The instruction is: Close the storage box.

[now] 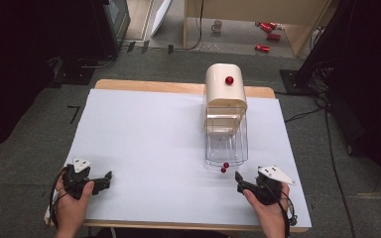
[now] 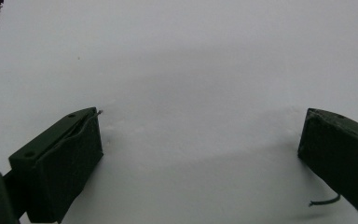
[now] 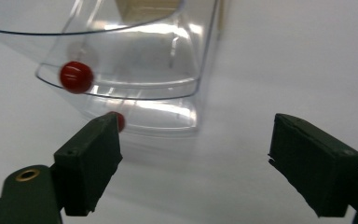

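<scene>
Beyond the table's white sheet (image 1: 144, 139), a mug (image 1: 217, 26) and several red cans (image 1: 268, 34) lie on the floor by a wooden unit (image 1: 297, 20), with cables (image 1: 327, 124) trailing at right.

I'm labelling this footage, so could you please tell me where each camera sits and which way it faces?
High view: above the person's side, looking forward and down at the table; both hands show, with left gripper and right gripper.
Left gripper view: on the left gripper, facing bare white tabletop; its open jaws show.
Right gripper view: on the right gripper, facing the clear drawer.
Shared: high and right gripper views both show the drawer's red knob.
</scene>
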A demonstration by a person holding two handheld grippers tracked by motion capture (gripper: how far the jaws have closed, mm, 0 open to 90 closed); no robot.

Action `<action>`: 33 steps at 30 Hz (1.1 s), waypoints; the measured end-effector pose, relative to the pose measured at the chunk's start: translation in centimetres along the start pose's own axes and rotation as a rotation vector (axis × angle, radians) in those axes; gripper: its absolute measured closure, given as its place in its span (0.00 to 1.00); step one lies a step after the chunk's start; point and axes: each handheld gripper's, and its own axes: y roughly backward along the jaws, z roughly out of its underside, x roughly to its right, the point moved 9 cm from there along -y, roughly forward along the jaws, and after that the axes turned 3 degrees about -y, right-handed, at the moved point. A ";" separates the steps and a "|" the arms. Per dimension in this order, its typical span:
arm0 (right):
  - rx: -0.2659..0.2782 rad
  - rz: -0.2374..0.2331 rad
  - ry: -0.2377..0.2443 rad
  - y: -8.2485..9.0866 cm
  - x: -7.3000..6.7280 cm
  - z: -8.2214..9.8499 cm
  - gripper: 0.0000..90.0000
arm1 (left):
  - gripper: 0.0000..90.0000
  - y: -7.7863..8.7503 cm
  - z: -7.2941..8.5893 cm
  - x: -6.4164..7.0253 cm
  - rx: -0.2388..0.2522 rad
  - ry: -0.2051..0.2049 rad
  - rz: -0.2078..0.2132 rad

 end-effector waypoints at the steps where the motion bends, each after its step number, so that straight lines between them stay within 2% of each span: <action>1: 0.000 0.000 0.000 0.0 0.0 0.0 0.20 | 0.00 0.0 0.0 0.0 0.000 0.000 0.000; 2: -0.002 -0.023 0.000 0.0 -0.8 -0.1 0.29 | 0.00 0.0 0.0 0.0 0.000 0.000 0.000; 3: -0.002 -0.023 0.000 0.0 -0.8 -0.1 0.29 | 0.00 0.0 0.0 0.0 0.000 0.000 0.000; 5: -0.008 -0.061 0.003 -0.1 -1.8 -0.1 0.34 | 0.00 0.0 0.0 0.0 0.000 0.000 0.000; 8: -0.008 -0.090 0.018 -0.3 -3.3 -0.1 0.46 | 0.00 0.0 0.0 0.0 0.000 0.000 0.000; 9: -0.008 -0.090 0.018 -0.3 -3.3 -0.1 0.46 | 0.00 0.0 0.0 0.0 0.000 0.000 0.000; 10: -0.010 -0.097 0.012 -0.4 -3.8 -0.2 0.53 | 0.00 0.0 0.0 0.0 0.000 0.000 -0.001; 11: -0.010 -0.097 0.012 -0.4 -3.8 -0.2 0.53 | 0.00 0.0 0.0 0.0 0.000 0.000 -0.001; 12: 0.001 -0.100 0.006 -0.4 -4.1 -0.3 0.60 | 0.00 0.0 0.0 0.0 0.000 0.000 -0.001; 13: 0.001 -0.100 0.006 -0.4 -4.1 -0.3 0.60 | 0.00 0.0 0.0 0.0 0.000 0.000 -0.001; 14: 0.007 -0.105 0.000 -0.4 -4.3 -0.4 0.68 | 0.00 0.0 0.0 0.0 0.000 -0.001 -0.001; 17: 0.007 -0.116 -0.011 -0.4 -4.5 -0.5 0.72 | 0.00 0.0 0.0 0.0 0.000 -0.001 -0.001; 18: 0.009 -0.128 -0.015 -0.5 -4.8 -0.6 0.77 | 0.00 0.0 0.0 0.0 0.000 -0.001 -0.001; 22: 0.009 -0.126 -0.006 -0.7 -5.2 -0.6 0.83 | 0.00 0.0 0.0 0.0 0.000 0.000 -0.001; 33: 0.015 -0.087 -0.024 -1.1 -5.6 -0.9 0.84 | 0.00 0.0 0.0 0.0 0.001 0.001 0.000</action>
